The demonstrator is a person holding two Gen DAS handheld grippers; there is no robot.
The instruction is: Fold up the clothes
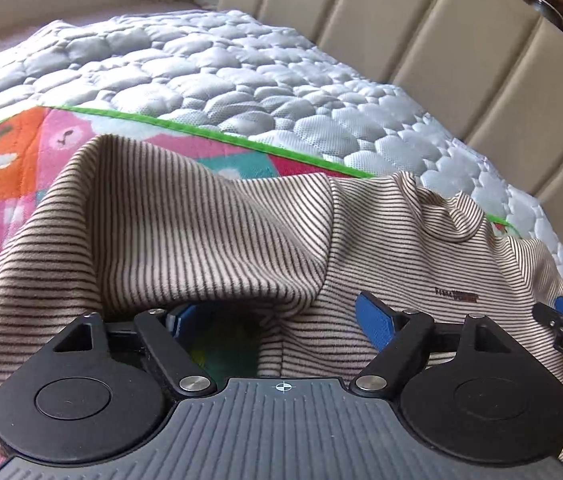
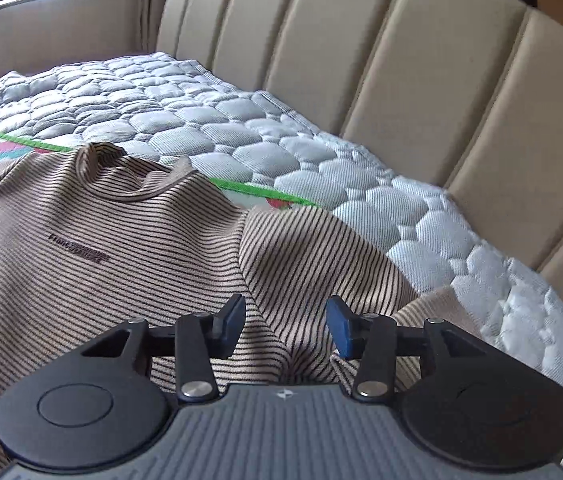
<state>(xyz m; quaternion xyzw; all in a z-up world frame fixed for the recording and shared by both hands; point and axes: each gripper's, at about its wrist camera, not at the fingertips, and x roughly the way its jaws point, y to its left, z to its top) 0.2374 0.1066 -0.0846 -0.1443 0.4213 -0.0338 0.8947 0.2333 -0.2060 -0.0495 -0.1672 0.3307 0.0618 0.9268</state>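
You are holding your left gripper [image 1: 277,320] wide apart over the striped shirt [image 1: 209,240], which is lying on the colourful mat [image 1: 5,168] atop the quilted mattress [image 1: 209,72]. A raised fold of sleeve is draping over the finger at 9 o'clock, while the blue finger at 3 o'clock is showing bare above the chest. Your right gripper [image 2: 286,322] is also standing wide, the other sleeve [image 2: 321,256] bunching between its fingers and running toward 1 o'clock.
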